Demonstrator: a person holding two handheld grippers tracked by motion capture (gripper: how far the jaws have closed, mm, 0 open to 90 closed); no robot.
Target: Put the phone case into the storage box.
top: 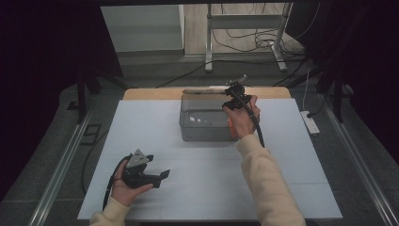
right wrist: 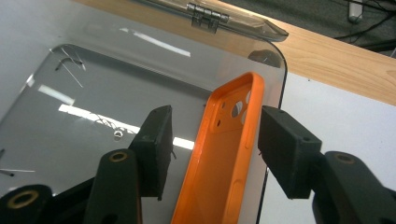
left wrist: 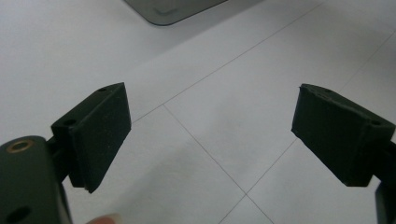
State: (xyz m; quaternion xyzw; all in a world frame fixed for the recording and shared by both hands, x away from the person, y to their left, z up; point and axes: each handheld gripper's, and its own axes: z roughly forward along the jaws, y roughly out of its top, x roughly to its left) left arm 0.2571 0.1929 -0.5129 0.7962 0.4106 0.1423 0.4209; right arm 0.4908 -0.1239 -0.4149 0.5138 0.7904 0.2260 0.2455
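An orange phone case [right wrist: 224, 154] stands on its long edge inside a clear plastic box [right wrist: 93, 107], close to the box's right wall. My right gripper [right wrist: 215, 119] is open around it: the right jaw is at the case's edge and a gap shows between the left jaw and the case. From above, the right gripper [top: 234, 94] hangs over the right end of the box [top: 202, 123], and a bit of the orange case [top: 230, 125] shows by the hand. My left gripper [top: 164, 175] rests open and empty over the white mat; its jaws [left wrist: 210, 130] stand wide apart.
The box's clear lid [right wrist: 205, 16] is folded back on its hinge toward the wooden table edge [right wrist: 336, 60]. A white mat [top: 155, 127] covers the table. Behind the table are metal stand legs and cables [top: 244, 42], and a power strip [top: 310, 123] lies at the right.
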